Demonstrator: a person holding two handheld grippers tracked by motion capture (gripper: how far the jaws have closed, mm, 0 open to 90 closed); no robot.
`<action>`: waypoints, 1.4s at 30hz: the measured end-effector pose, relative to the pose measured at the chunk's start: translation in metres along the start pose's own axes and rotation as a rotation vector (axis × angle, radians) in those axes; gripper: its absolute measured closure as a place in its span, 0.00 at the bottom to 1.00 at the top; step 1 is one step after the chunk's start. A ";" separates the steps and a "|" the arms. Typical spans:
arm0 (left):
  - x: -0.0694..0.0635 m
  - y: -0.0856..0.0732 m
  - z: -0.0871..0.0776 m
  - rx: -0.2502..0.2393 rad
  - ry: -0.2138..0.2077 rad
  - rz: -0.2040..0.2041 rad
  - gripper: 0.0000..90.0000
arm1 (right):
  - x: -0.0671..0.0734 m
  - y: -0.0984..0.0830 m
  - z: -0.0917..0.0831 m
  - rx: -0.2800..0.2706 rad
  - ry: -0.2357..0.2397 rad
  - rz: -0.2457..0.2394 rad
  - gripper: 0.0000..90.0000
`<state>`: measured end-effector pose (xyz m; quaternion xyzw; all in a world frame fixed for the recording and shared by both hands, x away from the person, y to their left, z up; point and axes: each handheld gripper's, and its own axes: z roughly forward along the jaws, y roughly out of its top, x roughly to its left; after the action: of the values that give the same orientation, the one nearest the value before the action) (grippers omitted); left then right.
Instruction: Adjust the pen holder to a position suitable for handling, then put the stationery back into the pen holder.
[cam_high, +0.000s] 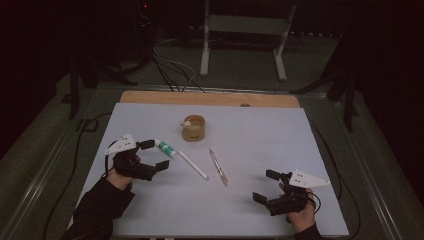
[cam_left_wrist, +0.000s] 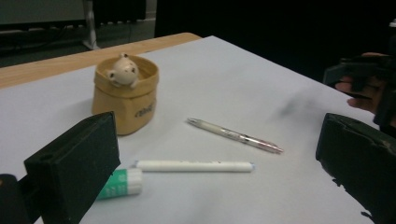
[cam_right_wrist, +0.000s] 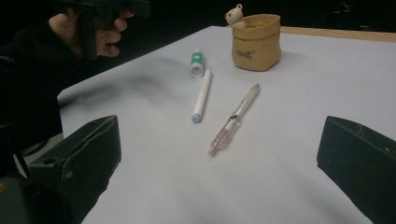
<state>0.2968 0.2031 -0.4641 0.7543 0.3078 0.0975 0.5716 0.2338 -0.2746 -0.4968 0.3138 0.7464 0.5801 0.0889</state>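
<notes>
On the pale blue table sheet (cam_high: 280, 145), the tan pen cup (cam_high: 194, 128) serves as the landmark: it stands toward the far middle of the sheet, upright, with a small bear figure (cam_left_wrist: 122, 71) peeking over its rim. The high view gives only a pale blob at the rim; the left gripper view shows the bear's face and ears, and both gripper views show dark lettering on the cup's side, too small to read.

Nearer the person than the cup lie three things, all flat on the sheet. A glue stick (cam_high: 165, 148) with a green-and-white label lies to the cup's near left. A white marker pen (cam_high: 193, 165) lies just beside the glue stick, almost in line with it; the high view cannot settle whether they touch, while the right gripper view shows a slim gap. A clear ballpoint with a pink tip (cam_high: 218, 167) lies on the marker's right, apart from it.

The left gripper (cam_high: 151, 155) sits left of the glue stick, jaws spread wide and released, nothing between them; in its own view the glue stick shows just past the left-hand jaw. The right gripper (cam_high: 267, 186) rests well to the cup's near right, jaws also apart and gripping nothing, the ballpoint lying ahead of them.
</notes>
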 end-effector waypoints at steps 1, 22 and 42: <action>-0.003 -0.003 -0.002 -0.004 -0.001 0.001 0.00 | 0.000 0.000 0.000 0.000 -0.001 -0.001 0.00; -0.028 -0.058 -0.017 0.030 0.028 0.012 0.00 | 0.005 0.004 0.004 -0.005 -0.009 -0.011 0.00; -0.028 -0.060 -0.018 0.017 0.034 0.003 0.00 | 0.012 0.028 0.040 0.000 -0.051 -0.005 0.00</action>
<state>0.2441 0.2106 -0.5075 0.7579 0.3175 0.1085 0.5595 0.2543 -0.2317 -0.4810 0.3266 0.7446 0.5718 0.1094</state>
